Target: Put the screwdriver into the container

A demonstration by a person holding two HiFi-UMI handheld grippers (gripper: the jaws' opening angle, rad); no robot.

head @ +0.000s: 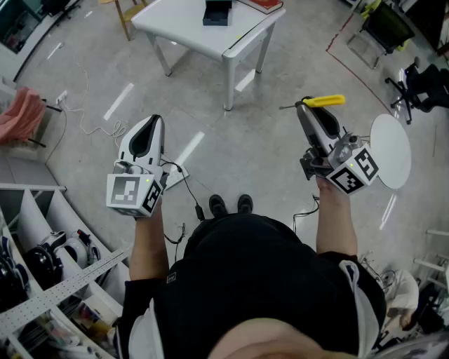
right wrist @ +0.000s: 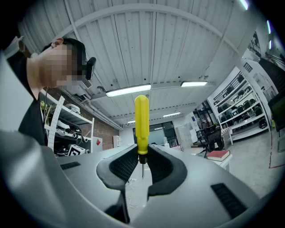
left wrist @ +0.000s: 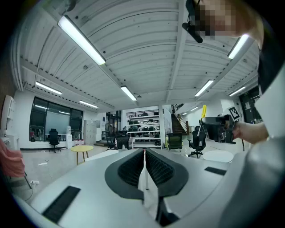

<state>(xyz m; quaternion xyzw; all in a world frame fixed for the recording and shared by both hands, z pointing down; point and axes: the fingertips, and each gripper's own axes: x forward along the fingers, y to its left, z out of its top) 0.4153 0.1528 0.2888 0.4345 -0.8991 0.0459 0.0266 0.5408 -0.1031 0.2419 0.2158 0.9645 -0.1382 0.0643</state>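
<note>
A yellow-handled screwdriver (right wrist: pixel 141 119) is pinched crosswise in the right gripper (right wrist: pixel 141 156), the jaws closed on the dark collar at the foot of the handle. In the right gripper view the handle stands above the jaws and the thin metal shaft shows below them. In the head view the screwdriver (head: pixel 320 101) is held in the air over the floor, short of the white worktop (head: pixel 184 29) and off its near right corner. There the handle juts to one side of the right gripper (head: pixel 306 106) and the shaft to the other.

The left gripper (head: pixel 150 120) is also raised short of the worktop, off its near left side. Its jaws are pressed together with nothing between them, as the left gripper (left wrist: pixel 144 156) view shows.

A dark container (head: pixel 217 12) stands on the worktop toward its far edge, well apart from the screwdriver. A red book (head: pixel 264 5) lies on the worktop beside it.

The person's black shoes (head: pixel 231 205) are planted on the grey floor on the near side of the worktop, between the two grippers.
</note>
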